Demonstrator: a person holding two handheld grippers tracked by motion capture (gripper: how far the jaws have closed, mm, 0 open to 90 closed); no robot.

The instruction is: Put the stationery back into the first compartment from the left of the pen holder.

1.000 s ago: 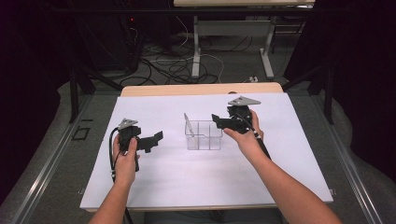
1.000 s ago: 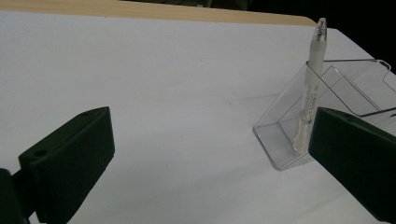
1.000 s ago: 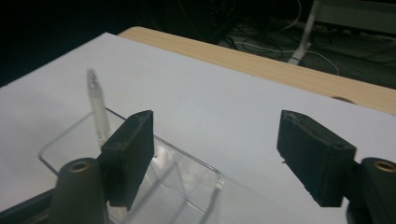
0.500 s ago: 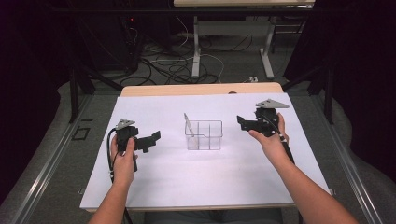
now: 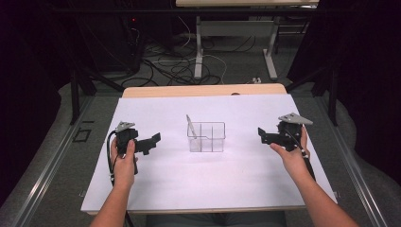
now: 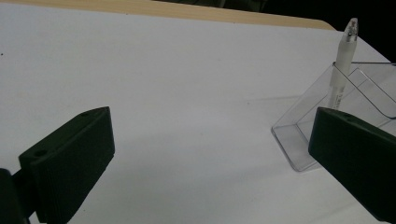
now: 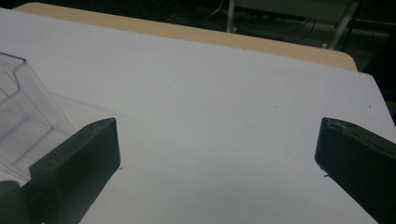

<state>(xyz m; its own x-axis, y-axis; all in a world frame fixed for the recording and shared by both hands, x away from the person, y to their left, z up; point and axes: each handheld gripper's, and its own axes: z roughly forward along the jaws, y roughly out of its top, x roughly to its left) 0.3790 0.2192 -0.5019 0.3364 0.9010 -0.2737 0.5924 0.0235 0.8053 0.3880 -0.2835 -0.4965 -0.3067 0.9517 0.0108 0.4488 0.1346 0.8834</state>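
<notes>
Clear plastic divided organizer box (image 5: 206, 137) sits mid white surface (image 5: 236, 175), frosted white pen (image 5: 191, 126) leaning upright in its left compartment. Left gripper (image 5: 152, 141) is nearer the pen; right gripper (image 5: 263, 136) well apart. Both gape, empty.

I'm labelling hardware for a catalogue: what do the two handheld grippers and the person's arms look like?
Both the left gripper and the right gripper are matte black, each topped with a grey three-cornered plate. Their fingers are broad black blocks with slanted tips and a small round hole near the end. A black cable loops down from the left one. The forearms are bare, with no sleeves in sight.
</notes>
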